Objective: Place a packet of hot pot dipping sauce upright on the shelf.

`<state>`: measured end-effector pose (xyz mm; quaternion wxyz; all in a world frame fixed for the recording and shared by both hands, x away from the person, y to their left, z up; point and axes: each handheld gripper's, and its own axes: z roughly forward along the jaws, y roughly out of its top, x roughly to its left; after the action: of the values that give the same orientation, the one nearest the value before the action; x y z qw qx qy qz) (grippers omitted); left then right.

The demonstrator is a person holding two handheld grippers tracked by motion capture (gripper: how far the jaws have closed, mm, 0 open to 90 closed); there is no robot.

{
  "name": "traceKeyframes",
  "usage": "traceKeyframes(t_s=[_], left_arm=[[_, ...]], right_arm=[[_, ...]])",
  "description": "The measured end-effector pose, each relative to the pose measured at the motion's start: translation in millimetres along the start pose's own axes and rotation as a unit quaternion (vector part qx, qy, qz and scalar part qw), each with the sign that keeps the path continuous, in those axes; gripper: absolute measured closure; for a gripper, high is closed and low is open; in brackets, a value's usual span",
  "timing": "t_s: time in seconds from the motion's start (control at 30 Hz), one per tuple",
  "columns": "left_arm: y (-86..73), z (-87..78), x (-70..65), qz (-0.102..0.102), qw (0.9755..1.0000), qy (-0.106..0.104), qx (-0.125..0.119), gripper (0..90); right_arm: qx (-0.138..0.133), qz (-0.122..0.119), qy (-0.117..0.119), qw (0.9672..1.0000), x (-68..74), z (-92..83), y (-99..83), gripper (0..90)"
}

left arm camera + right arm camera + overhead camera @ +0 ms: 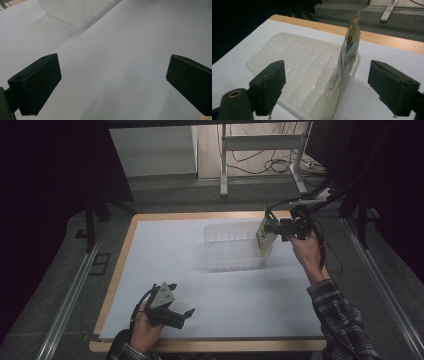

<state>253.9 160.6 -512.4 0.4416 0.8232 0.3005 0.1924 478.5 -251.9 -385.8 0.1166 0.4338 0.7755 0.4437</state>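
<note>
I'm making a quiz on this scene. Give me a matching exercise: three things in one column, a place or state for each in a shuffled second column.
Things:
1. packet
2. clear tray
3. left claw

Places or states:
A. open above bare white paper at the near edge
B. standing upright at one end of the tray
C. lying on the white paper, with ribbed slots inside

Pairs: 1-B, 2-C, 3-A

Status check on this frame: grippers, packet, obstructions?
Left gripper open, empty. Right gripper open, packet upright between jaws, in tray end slot. No obstructions.
</note>
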Motion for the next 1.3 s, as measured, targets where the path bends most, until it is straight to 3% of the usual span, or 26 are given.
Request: traceKeyframes(t_s=[0.27,0.53,1.17,1.3], left_arm=[[0.0,0.1,-0.2,0.001,1.0000,0.000,0.001,0.0],[0.1,0.1,-0.3,0.003,1.0000,0.000,0.001,0.0],[-0.2,1.1,-0.8,0.004,1.0000,-0.003,0.004,0.0],[-0.2,1.3,-1.1,0.004,1.0000,-0.004,0.004,0.0]], right_arm=[[-0.003,-0.017,0.007,0.9998,5.4,-1.5,-5.8,8.5],[-0.006,-0.059,-0.005,0.9982,12.2,0.2,-15.1,3.3],[-0.032,-0.087,-0.011,0.9957,23.4,2.8,-42.1,0.2],[-0.023,-0.093,-0.014,0.9953,24.4,3.7,-43.8,0.0]])
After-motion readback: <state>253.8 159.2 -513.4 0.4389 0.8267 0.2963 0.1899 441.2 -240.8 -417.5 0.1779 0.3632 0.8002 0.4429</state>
